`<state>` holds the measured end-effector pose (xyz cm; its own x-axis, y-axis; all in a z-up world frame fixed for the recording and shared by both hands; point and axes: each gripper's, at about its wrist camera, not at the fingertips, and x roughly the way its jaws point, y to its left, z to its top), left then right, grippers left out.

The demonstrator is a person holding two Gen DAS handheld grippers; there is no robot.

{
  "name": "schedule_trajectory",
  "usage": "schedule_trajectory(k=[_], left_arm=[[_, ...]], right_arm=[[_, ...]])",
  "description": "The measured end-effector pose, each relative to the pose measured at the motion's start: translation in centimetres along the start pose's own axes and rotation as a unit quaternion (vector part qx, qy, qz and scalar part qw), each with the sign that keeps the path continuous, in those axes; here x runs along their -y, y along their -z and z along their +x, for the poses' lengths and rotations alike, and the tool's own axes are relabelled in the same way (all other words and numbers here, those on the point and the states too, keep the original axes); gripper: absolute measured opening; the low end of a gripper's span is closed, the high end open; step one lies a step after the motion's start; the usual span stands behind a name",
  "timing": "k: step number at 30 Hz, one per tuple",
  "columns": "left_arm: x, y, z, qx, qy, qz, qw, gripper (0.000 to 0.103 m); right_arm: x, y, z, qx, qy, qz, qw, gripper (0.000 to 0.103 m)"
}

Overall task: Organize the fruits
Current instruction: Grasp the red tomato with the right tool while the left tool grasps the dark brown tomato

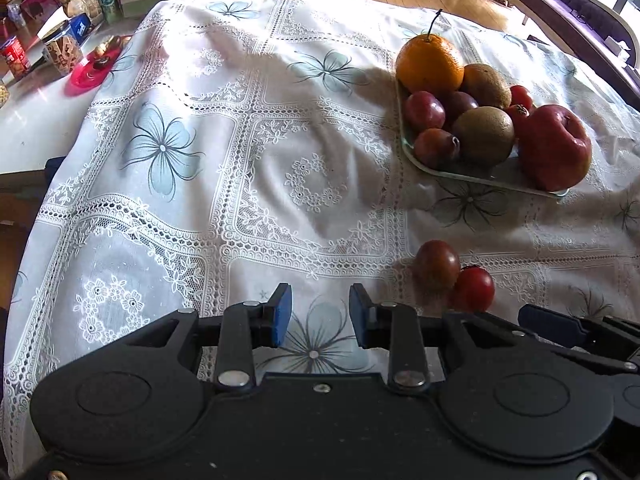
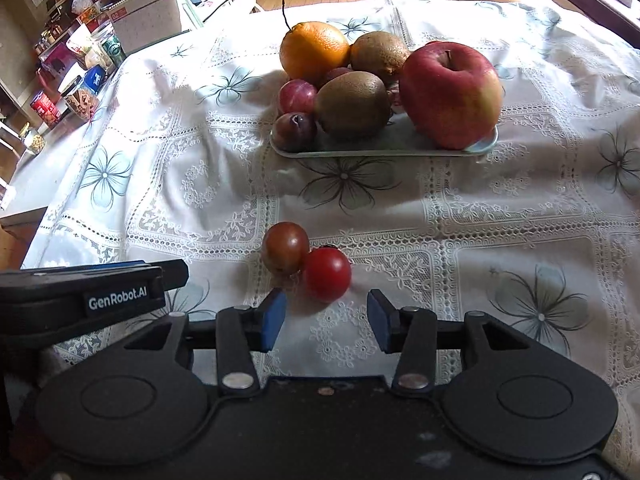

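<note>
Your right tongs [image 2: 326, 320] gape, nothing held, low over the lace cloth [image 2: 500, 220]; a red tomato [image 2: 327, 274] sits just ahead btwn the tips, touching a darker tomato [image 2: 285, 253] to its left. Your left tongs [image 1: 316, 318] also gape empty, both tomatoes ahead-right. Further ahead, a tray [image 2: 380, 152] w/ apple [image 2: 450, 94], kiwis, orange, plums; fruit at the back partly hidden. Your hands are out of frame.

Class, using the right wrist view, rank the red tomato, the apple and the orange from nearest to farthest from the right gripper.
1. Red tomato: on the cloth just ahead of the right gripper.
2. Apple: near right end of the tray.
3. Orange: far left of the tray.
</note>
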<state>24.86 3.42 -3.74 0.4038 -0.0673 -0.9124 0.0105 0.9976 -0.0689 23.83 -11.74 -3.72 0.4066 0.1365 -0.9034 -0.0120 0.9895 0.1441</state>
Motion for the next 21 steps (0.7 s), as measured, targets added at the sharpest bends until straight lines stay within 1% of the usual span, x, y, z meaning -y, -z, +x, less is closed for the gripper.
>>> schedule_trajectory(k=[6,10,11,12,13,17,21], left_arm=[[-0.6,-0.2,0.0,0.002,0.005,-0.001,1.0,0.04],[-0.6,-0.3,-0.1,0.003,0.015,0.0,0.9999,0.04],[-0.6,-0.3,0.0,0.004,0.016,0.001,0.9999,0.04],[-0.6,-0.3,0.0,0.004,0.017,0.002,0.9998,0.04],[-0.5,-0.3,0.0,0.005,0.018,0.002,0.9998,0.04],[-0.1,-0.3,0.0,0.008,0.029,-0.002,0.9995,0.04],[1.0,-0.2,-0.1,0.012,0.043,0.005,0.999,0.04]], right_arm=[[-0.9,-0.4,1.7,0.007,0.026,-0.013,1.0,0.05],[-0.9,-0.7,2.6,0.008,0.029,-0.009,1.0,0.05],[-0.8,-0.7,2.6,0.009,0.024,-0.007,1.0,0.048],[-0.7,-0.7,2.6,0.01,0.018,-0.008,1.0,0.044],[-0.8,-0.6,2.5,0.009,0.015,-0.013,1.0,0.032],[-0.3,-0.2,1.6,0.018,0.025,-0.02,0.999,0.032],[1.2,0.3,-0.4,0.034,0.028,-0.017,0.999,0.032]])
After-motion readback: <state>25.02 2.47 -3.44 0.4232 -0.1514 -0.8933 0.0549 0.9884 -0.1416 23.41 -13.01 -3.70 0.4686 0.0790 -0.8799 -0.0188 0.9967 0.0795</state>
